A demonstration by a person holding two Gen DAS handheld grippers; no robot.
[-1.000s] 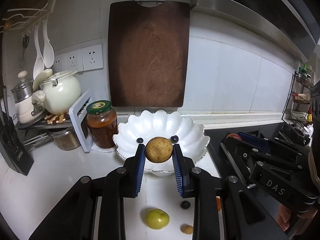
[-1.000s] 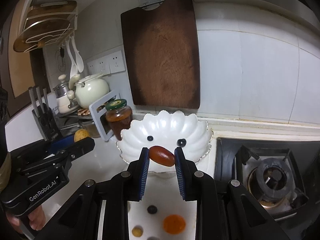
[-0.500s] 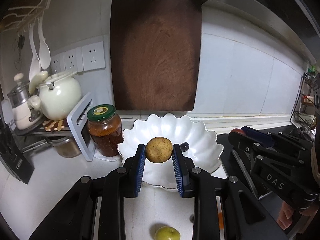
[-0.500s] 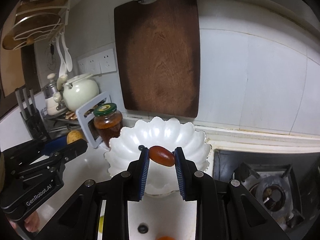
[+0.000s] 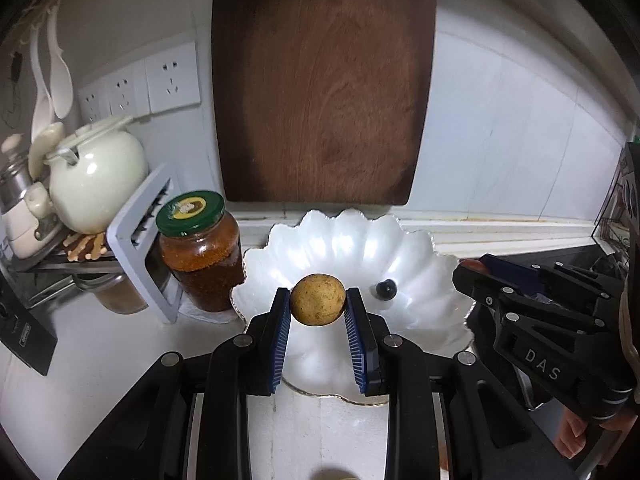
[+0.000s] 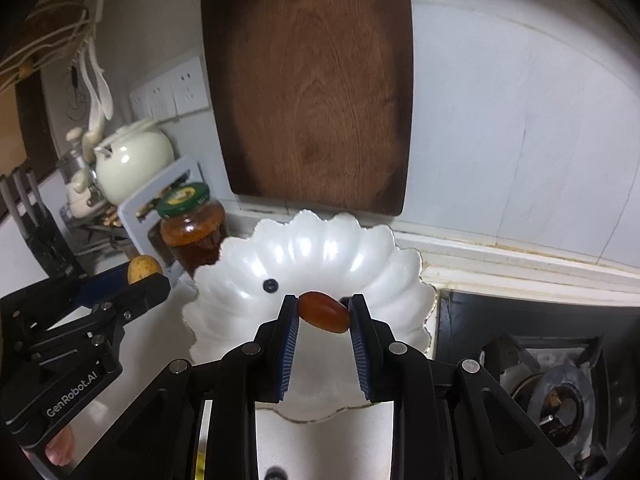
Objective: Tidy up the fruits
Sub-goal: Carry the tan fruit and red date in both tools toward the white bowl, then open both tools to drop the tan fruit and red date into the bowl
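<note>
We had the left gripper (image 5: 317,320) clamped on a round tan fruit (image 5: 317,299), its blue pads pressed against both sides, and the right gripper (image 6: 324,322) pinching a reddish oblong fruit (image 6: 324,312) the same way. Both pieces hung over the near half of the white scalloped bowl (image 5: 420,332), not yet set down. Inside the bowl we could see only one small dark berry (image 5: 386,289), so by our reckoning the sorting was in its early part. Another pale fruit (image 5: 332,476) just showed on the counter at the lower edge, waiting. Beyond the bowl stood the jar (image 5: 198,252) and the cutting board (image 5: 324,80) against the wall.
</note>
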